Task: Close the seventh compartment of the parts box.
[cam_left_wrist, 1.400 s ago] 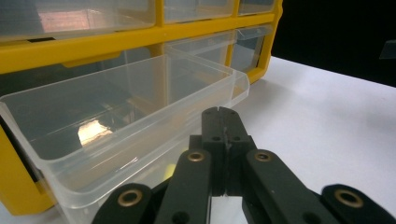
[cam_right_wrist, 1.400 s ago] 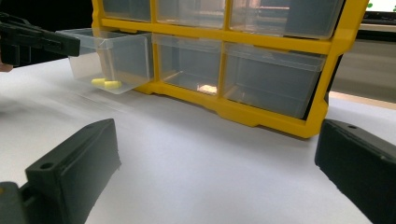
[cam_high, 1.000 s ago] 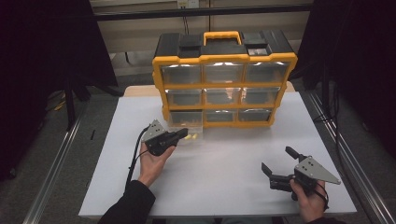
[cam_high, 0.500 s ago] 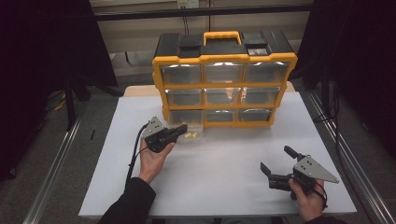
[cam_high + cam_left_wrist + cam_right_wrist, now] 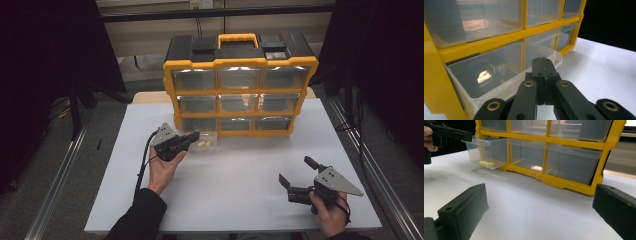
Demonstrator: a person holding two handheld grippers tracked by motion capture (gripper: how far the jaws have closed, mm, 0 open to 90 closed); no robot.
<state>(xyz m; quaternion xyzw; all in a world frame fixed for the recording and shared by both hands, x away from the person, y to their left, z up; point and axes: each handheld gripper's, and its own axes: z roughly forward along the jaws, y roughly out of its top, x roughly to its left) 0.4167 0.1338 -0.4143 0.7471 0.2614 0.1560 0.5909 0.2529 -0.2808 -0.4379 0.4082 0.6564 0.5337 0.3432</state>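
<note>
A yellow and black drawer organizer (image 5: 241,93) stands at the back of the white table (image 5: 235,175). Its bottom left clear drawer (image 5: 208,139) is pulled out, with small yellow pieces (image 5: 202,144) lying inside. My left gripper (image 5: 195,134) is shut on that drawer's front rim; the left gripper view has the closed jaws (image 5: 542,62) over the clear drawer (image 5: 499,75). My right gripper (image 5: 296,170) rests open near the table's front right, holding nothing. From the right gripper view (image 5: 536,202) I see the drawer (image 5: 486,152), the yellow pieces (image 5: 486,164) and the left gripper (image 5: 461,135).
The organizer's other clear drawers (image 5: 571,162) are pushed in and look empty. Metal rails (image 5: 365,155) run along both sides of the table, and dark curtains hang at left and right. A bare white surface lies between the two grippers.
The left gripper has shifted slightly up and back while staying at the drawer's rim. The right gripper has hardly moved.
</note>
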